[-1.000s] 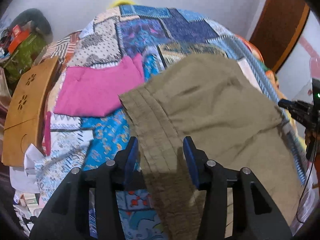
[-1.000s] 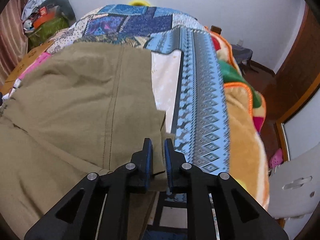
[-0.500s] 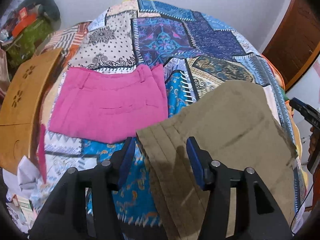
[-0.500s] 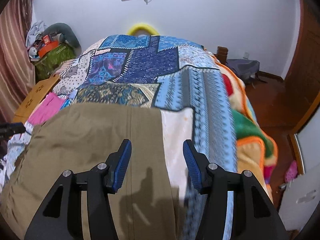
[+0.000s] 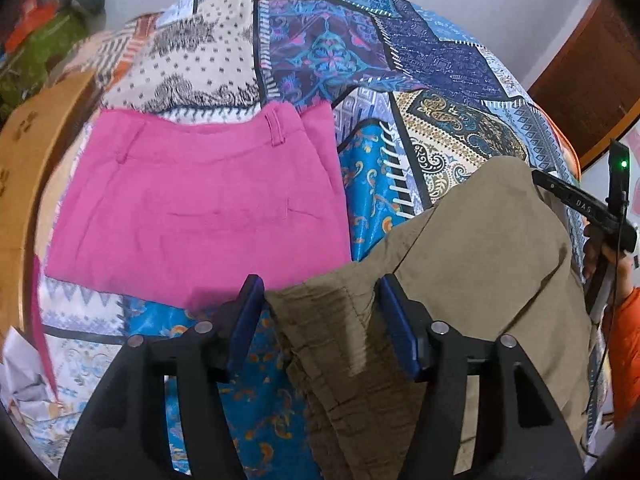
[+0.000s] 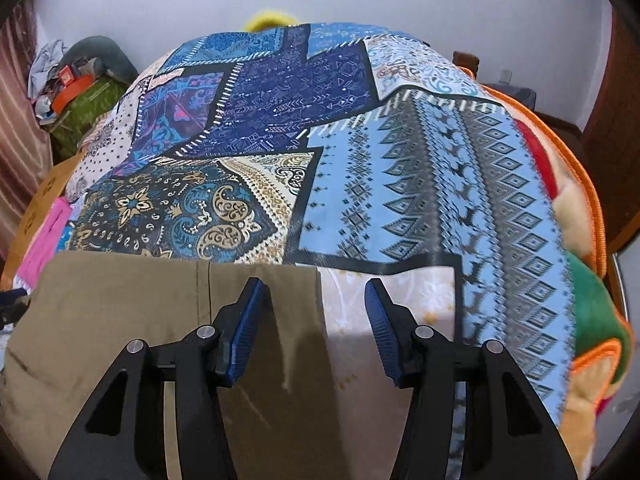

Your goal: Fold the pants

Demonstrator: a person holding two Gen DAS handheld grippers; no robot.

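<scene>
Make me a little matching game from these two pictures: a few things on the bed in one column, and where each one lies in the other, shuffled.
Things:
1. pink pants
2. olive pants
3. patchwork bedspread
4. orange-edged blanket

Places:
A. spread over the bed, under both pairs of pants
B. on the far right side of the bed
C. folded, lying flat, left of the other pair
D. nearest both grippers, lying below their open fingers

Pairs: 1-C, 2-D, 3-A, 4-B

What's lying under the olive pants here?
The patchwork bedspread shows around the olive pants on every visible side; whatever lies directly beneath them is covered.
</scene>
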